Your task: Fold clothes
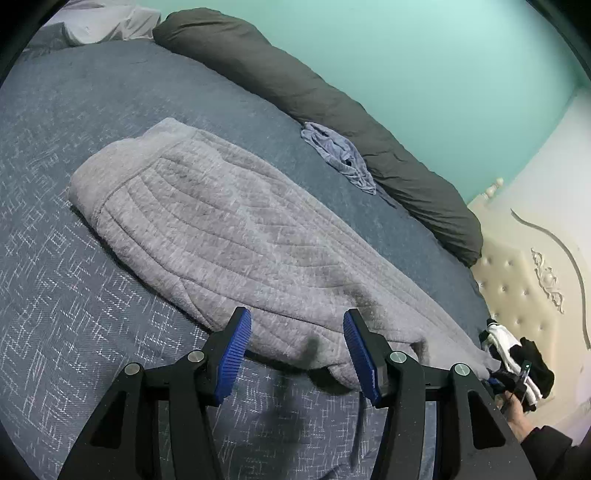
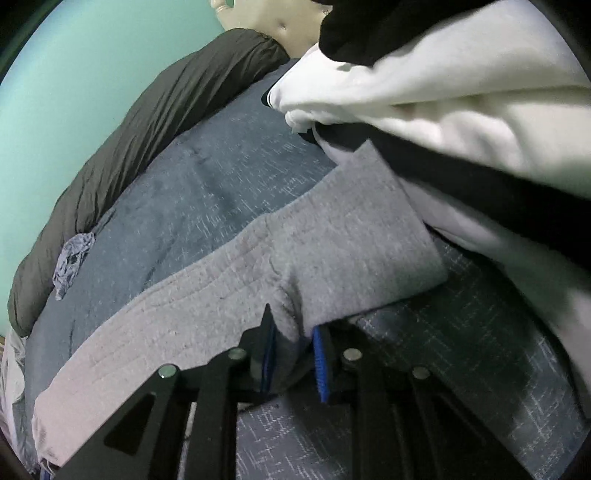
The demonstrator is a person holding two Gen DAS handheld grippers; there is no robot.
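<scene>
A grey quilted garment [image 1: 229, 229] lies stretched across the blue patterned bedspread [image 1: 66, 295]. My left gripper [image 1: 297, 332] is open, its blue pads either side of the garment's near edge, just above it. In the right wrist view the same garment [image 2: 229, 280] runs from lower left to centre. My right gripper [image 2: 293, 347] is shut on a fold of its near edge. The right gripper also shows in the left wrist view [image 1: 506, 380] at the garment's far right end.
A dark grey bolster [image 1: 332, 110] lies along the teal wall. A small crumpled blue cloth [image 1: 343, 158] lies beside it. A black and white garment pile [image 2: 461, 110] sits by the cream padded headboard [image 1: 517, 277]. A pale pillow [image 1: 107, 22] lies at the far left.
</scene>
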